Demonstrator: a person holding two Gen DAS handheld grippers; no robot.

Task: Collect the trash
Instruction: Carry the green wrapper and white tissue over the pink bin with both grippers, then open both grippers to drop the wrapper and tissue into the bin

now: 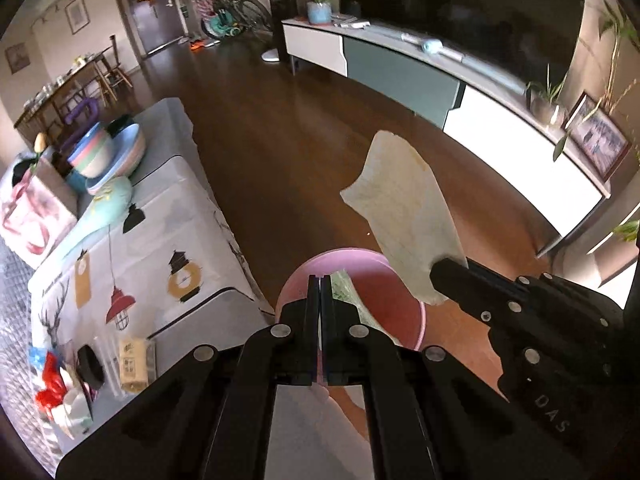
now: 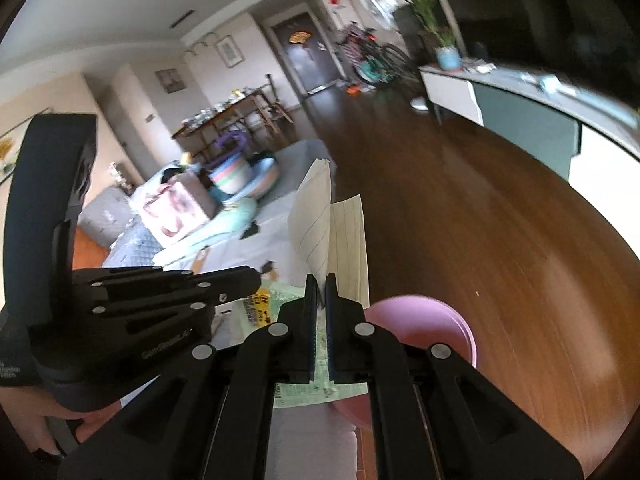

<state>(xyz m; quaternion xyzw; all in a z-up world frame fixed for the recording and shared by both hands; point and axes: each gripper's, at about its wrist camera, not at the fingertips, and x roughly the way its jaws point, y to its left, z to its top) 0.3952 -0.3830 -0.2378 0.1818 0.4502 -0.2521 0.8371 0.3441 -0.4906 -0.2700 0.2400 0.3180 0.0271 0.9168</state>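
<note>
A pink bin [image 1: 400,308] [image 2: 424,324] stands on the wood floor beside the table. My left gripper [image 1: 320,280] [image 2: 256,278] hangs over the bin's near rim, shut on a green printed wrapper [image 1: 346,286] [image 2: 280,304] that droops from its tips. My right gripper [image 2: 319,280] [image 1: 438,270] is shut on a cream lined sheet of paper [image 2: 320,220] [image 1: 404,208], which sticks up above the bin's right side. The two grippers are close together, left of and above the bin.
The table with a patterned cloth [image 1: 168,216] sits left of the bin and carries stacked bowls [image 1: 100,152], a pink box [image 1: 32,216], snack packs [image 1: 134,364] and a red wrapper [image 1: 48,384]. A long TV cabinet [image 1: 400,72] lines the far side across bare floor.
</note>
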